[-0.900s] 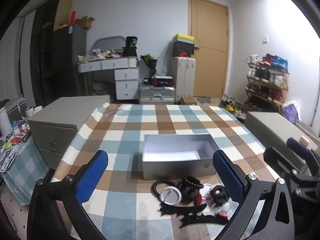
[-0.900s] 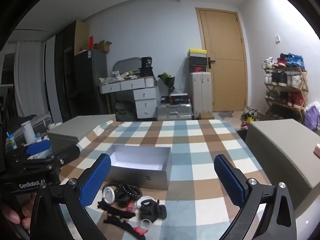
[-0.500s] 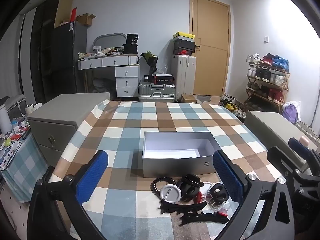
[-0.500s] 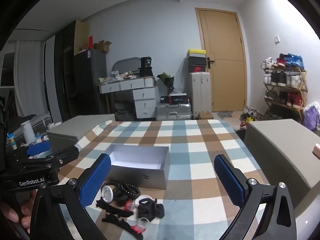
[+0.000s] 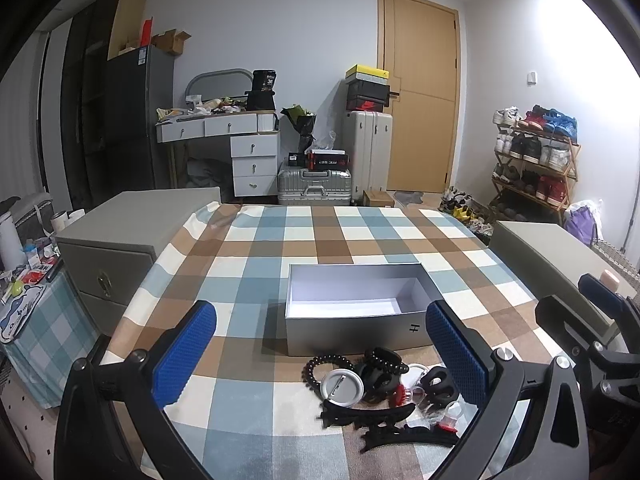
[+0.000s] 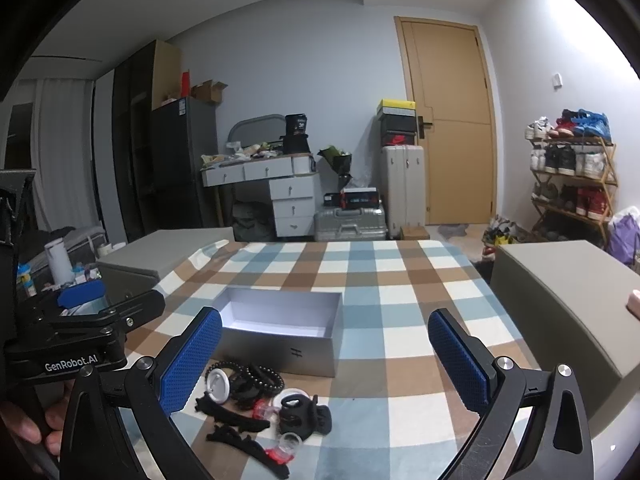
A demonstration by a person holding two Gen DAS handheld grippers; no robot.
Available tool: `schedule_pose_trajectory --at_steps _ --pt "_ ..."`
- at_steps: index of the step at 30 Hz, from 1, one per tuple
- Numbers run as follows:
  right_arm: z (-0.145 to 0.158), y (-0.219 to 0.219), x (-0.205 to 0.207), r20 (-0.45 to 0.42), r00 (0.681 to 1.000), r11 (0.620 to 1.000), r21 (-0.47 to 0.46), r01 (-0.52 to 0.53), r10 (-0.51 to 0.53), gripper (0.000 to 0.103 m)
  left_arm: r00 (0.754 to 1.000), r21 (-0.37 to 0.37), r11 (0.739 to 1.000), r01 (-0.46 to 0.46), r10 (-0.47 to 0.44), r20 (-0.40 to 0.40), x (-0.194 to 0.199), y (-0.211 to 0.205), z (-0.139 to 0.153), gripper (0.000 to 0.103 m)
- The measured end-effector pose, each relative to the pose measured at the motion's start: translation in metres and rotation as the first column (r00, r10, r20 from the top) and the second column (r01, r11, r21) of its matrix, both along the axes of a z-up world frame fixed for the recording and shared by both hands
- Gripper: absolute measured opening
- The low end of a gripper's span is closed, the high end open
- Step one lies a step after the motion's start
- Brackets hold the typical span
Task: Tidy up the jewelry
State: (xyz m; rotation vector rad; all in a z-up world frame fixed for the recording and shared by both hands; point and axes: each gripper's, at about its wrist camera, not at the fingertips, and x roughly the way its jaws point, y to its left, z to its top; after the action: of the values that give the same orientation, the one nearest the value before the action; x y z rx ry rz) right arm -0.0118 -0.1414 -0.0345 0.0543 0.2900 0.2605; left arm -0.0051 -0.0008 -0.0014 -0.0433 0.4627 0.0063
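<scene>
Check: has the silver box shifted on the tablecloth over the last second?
No. The silver box sits on the same checks of the tablecloth as before, with its front wall on the same brown row.

Tan door (image 5: 420, 92) at 1 o'clock, shut. Shoe rack (image 5: 534, 158) at 2 o'clock, crowded with trainers. White suitcase (image 5: 368, 156) upright at 12, shoeboxes (image 5: 366, 88) stacked on top; silver case (image 5: 314, 186) flat just beside it. White desk (image 5: 236, 148) at 11, top cluttered. Dark fridge (image 5: 136, 120) at 10, cardboard boxes (image 5: 170, 40) above. Grey cabinet (image 5: 120, 248) at 9, touching checked cloth (image 5: 256, 256).
</scene>
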Motion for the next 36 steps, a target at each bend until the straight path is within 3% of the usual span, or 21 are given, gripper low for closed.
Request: schedule_pose_trajectory --at_steps 36 --pt "-0.0013 -0.0032 -0.0053 0.015 1.000 1.000 0.009 -0.004 0.004 0.103 1.000 0.000 1.000 -0.002 0.002 -0.012 0.0025 -0.0022 -0.0031 0.102"
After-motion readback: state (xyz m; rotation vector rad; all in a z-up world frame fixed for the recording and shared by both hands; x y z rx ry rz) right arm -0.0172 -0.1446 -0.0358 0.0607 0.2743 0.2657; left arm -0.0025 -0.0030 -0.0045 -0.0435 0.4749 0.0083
